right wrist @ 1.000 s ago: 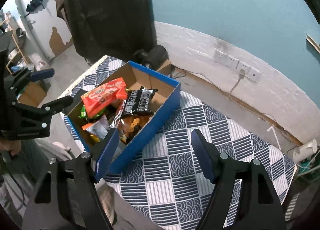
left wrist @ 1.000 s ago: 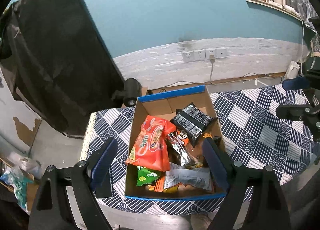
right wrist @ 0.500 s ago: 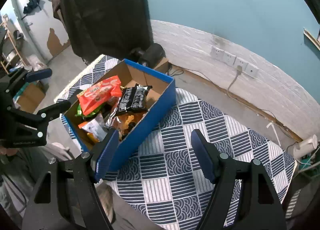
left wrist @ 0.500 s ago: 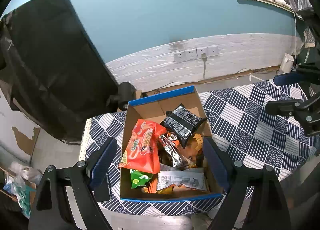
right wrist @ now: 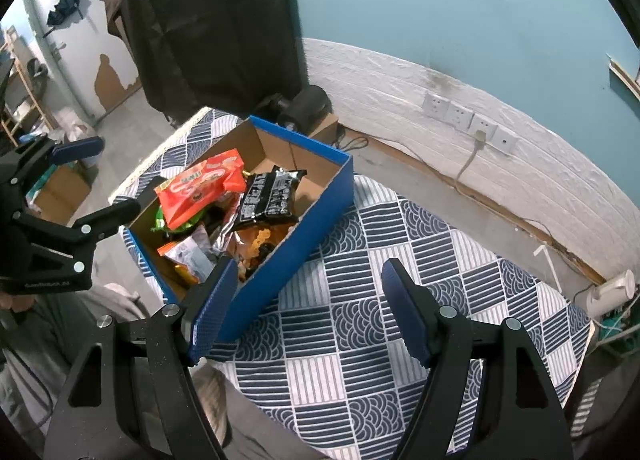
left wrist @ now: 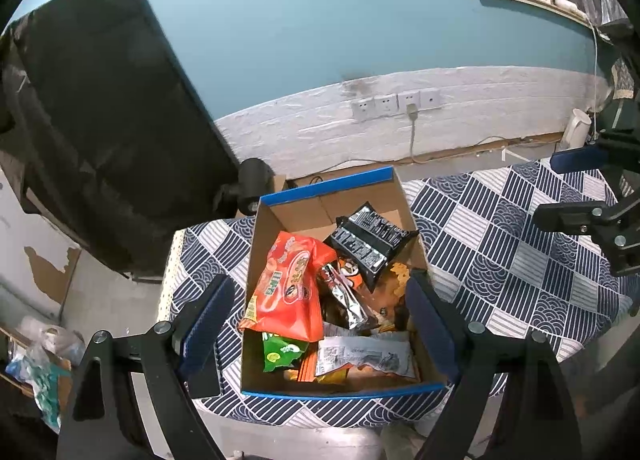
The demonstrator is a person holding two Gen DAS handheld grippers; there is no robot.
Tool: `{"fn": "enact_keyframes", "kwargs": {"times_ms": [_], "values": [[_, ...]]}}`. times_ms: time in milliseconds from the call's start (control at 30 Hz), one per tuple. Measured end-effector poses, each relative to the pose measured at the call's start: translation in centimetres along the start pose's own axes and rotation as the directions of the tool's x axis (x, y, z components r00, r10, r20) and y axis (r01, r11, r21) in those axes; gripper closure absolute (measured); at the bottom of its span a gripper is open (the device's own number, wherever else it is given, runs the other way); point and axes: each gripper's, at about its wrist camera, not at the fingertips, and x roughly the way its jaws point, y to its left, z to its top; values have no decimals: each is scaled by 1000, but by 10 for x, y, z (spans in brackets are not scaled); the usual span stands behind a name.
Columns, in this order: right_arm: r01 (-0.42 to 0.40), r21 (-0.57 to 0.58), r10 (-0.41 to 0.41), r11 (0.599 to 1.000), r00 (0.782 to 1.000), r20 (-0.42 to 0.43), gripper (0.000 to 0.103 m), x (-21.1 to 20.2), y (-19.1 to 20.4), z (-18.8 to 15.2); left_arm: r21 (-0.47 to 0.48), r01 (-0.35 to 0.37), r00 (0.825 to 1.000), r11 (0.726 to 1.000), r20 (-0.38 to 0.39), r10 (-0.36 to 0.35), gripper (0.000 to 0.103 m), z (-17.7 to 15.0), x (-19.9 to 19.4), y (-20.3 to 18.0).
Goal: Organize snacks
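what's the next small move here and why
Probably lower the left gripper onto the orange packet. It lies on top of the pile in the blue box, the jaws are open and empty above it, and no snack is on the patterned cloth yet.

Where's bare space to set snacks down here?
Free: the patterned tablecloth right of the blue box, out to the table's far edge, and the box's back corner by its far wall. Crowded: the rest of the box, packets piled. Only a narrow strip lies left of it.
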Motion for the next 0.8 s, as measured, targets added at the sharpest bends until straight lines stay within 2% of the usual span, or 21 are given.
{"fn": "enact_keyframes", "kwargs": {"times_ms": [800], "values": [[3, -12, -3, 1000, 1000, 1, 29, 3, 4, -2, 3, -10, 1000, 1000, -5, 10, 14, -2, 2, 2]]}}
